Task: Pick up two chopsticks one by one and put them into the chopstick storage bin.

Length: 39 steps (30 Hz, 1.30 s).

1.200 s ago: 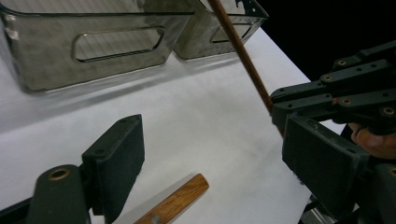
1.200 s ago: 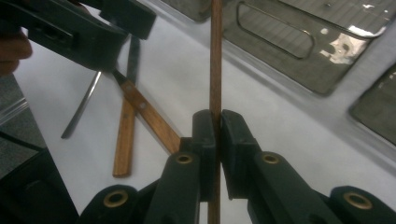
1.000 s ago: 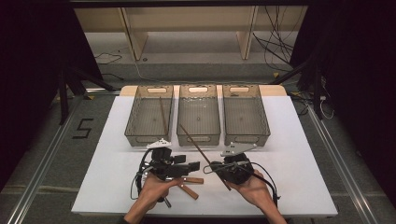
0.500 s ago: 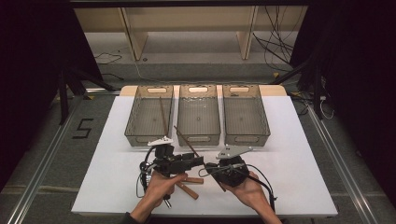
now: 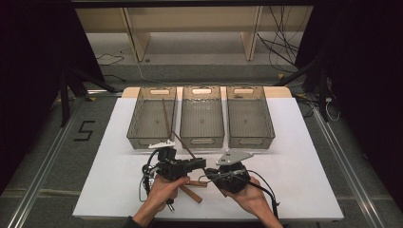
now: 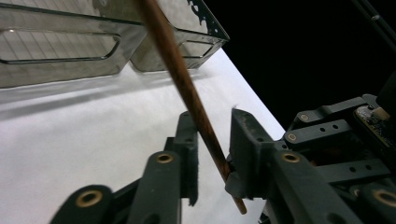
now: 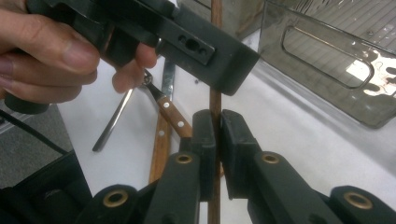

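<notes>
the chopstick (image 5: 183, 144) is a thin brown wooden stick that, in the high view, slants from the right gripper (image 5: 215, 176) up and away toward the gap between the left bin (image 5: 138, 124) and the middle bin (image 5: 203, 137). the left gripper (image 5: 202, 163) reaches across from the person's left hand (image 5: 160, 191) and meets the stick partway along, just beyond the right gripper's fingertips. a second stick leans inside the left bin. a wooden-handled utensil (image 5: 194, 189) lies on the white table (image 5: 294, 156) below and between both grippers. the right bin (image 5: 249, 116) stands well apart from the fingers.

in the left gripper view, the chopstick (image 6: 187, 93) runs between the left gripper's (image 6: 212, 126) two black jaws; the jaws have just been closing, the stick leans against the right-hand jaw, and a clear gap remains to the left-hand pad, so they do not clamp it.

in the right gripper view, the right gripper's (image 7: 218, 128) jaws are closed tight on the chopstick (image 7: 215, 100), which rises straight up from between the pads and passes behind the left gripper's (image 7: 205, 51) black body. the left hand (image 7: 51, 51) wraps that gripper. left of the fingers, wooden-handled utensils (image 7: 170, 114) and a metal one lie on the table.
</notes>
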### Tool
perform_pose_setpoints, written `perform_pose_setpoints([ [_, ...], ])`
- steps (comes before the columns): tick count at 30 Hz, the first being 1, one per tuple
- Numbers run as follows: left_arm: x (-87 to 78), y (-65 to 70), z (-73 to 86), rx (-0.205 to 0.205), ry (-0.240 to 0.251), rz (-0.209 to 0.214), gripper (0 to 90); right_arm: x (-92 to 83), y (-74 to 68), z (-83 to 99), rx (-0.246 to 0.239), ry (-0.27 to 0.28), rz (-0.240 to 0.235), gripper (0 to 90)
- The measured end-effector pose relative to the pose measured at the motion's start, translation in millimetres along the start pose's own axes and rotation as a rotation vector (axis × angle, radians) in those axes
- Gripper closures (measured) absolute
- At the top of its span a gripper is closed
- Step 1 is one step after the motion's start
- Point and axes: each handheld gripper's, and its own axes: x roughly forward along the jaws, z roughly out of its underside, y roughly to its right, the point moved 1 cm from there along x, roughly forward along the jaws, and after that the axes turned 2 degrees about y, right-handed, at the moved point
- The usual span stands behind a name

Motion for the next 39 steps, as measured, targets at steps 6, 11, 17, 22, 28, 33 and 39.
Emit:
perform_pose_setpoints([
  [6, -0.5, -1.7, -0.2, -0.031, 0.004, 0.041, 79.9, -0.7, 0.1, 0.1, -0.002, 0.012, -0.002, 84.9],
  [11, -1.5, -0.9, -1.2, -0.031, -0.005, 0.066, 83.7, -0.1, -0.6, 0.5, -0.001, 0.011, -0.009, 84.5],
  [17, -7.9, -3.2, -5.8, -0.034, 0.003, 0.079, 84.2, -2.8, 0.8, 0.8, 0.0, 0.003, -0.017, 72.5],
  [22, -21.2, -7.7, -15.2, -0.009, 0.026, 0.048, 84.2, -9.8, 2.7, 6.1, -0.002, 0.001, -0.027, 56.9],
  [28, -40.6, -14.9, -28.0, 0.016, 0.04, -0.002, 84.1, -15.0, 11.6, 17.8, 0.004, 0.008, -0.004, 42.9],
  [33, -58.8, -22.8, -39.9, 0.018, 0.065, -0.033, 84.1, -19.1, 17.8, 27.4, 0.015, 0.044, 0.018, 35.9],
  [39, -80.5, -34.8, -61.8, 0.012, 0.085, -0.077, 84.0, -28.1, 25.0, 39.0, 0.048, 0.101, 0.03, 30.3],
])
